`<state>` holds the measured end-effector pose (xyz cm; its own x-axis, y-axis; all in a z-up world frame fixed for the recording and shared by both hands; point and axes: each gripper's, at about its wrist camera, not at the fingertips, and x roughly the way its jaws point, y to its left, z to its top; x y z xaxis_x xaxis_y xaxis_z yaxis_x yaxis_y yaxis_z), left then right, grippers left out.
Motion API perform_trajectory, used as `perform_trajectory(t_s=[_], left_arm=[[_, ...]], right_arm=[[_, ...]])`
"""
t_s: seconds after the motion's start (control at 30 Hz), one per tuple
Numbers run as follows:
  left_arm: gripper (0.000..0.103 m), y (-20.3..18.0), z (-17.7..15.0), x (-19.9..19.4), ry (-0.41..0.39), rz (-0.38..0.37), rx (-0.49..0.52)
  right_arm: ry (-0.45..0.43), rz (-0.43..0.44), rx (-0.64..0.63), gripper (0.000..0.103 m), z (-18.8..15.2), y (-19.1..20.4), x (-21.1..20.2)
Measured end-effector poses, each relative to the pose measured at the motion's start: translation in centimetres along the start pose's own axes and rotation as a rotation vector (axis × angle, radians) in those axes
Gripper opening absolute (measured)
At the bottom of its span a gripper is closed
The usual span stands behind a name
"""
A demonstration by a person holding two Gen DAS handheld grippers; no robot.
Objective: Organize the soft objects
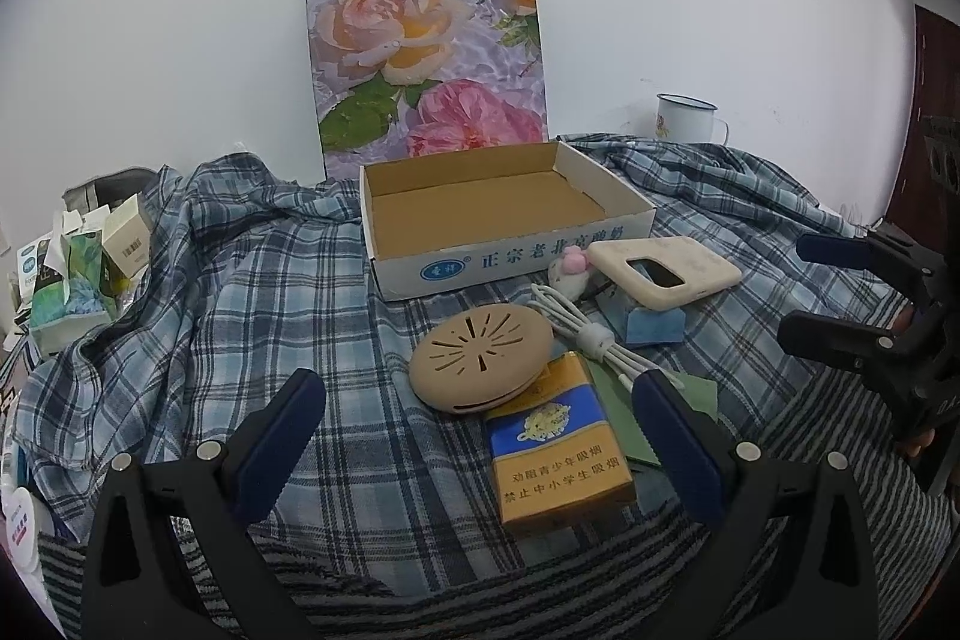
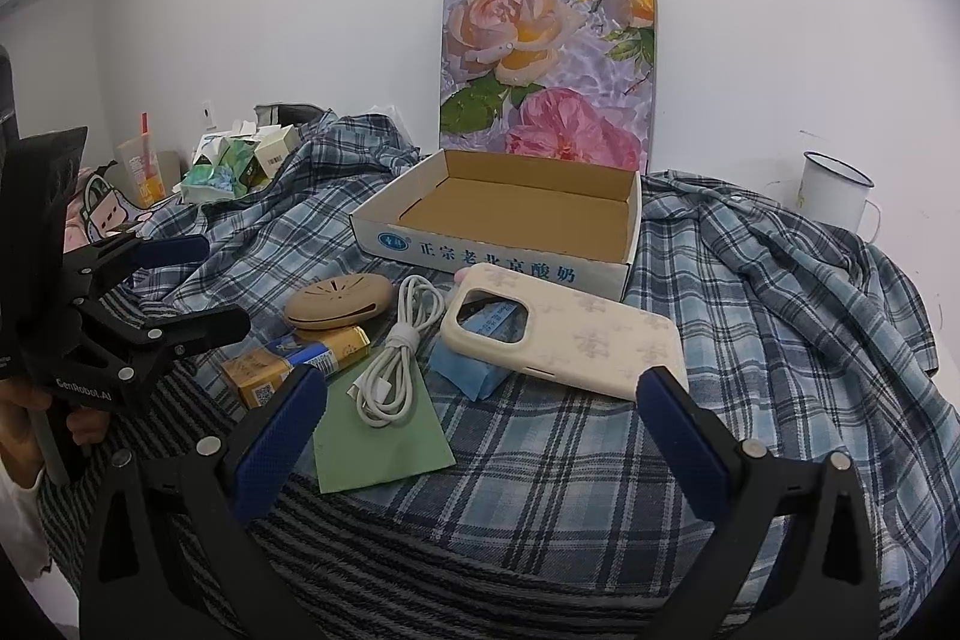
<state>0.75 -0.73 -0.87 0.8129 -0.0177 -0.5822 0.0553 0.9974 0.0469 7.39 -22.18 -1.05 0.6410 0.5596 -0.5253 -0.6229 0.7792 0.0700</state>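
An open, empty cardboard box (image 1: 504,211) (image 2: 510,214) sits on the plaid cloth (image 1: 252,316). In front of it lie a cream phone case (image 1: 663,271) (image 2: 570,334), a small pink and white plush (image 1: 570,271), a tan oval case (image 1: 480,364) (image 2: 339,301), a coiled white cable (image 1: 579,331) (image 2: 396,352), a blue tissue pack (image 1: 651,325) (image 2: 474,367), a green sheet (image 2: 381,436) and a yellow-blue cigarette pack (image 1: 558,451) (image 2: 294,361). My left gripper (image 1: 480,436) (image 2: 207,280) is open over the cigarette pack. My right gripper (image 2: 480,436) (image 1: 822,283) is open, near the phone case.
A floral board (image 1: 426,58) (image 2: 546,64) leans on the wall behind the box. A white enamel mug (image 1: 690,118) (image 2: 837,199) stands at the back right. Tissue packs and small cartons (image 1: 84,274) (image 2: 240,163) pile up on the left. A striped cloth (image 2: 480,568) covers the near edge.
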Motion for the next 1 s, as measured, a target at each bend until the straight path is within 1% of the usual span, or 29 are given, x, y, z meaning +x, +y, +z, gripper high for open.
perform_trajectory(t_s=[0.23,1.0], left_arm=[[0.103,-0.19,-0.01,0.16,0.007,0.001,0.014],[0.103,-0.32,0.05,0.27,0.008,-0.003,0.013]], right_arm=[[0.002,0.001,0.001,0.103,0.04,0.0,0.06],[0.016,0.008,0.003,0.103,-0.09,0.11,0.35]])
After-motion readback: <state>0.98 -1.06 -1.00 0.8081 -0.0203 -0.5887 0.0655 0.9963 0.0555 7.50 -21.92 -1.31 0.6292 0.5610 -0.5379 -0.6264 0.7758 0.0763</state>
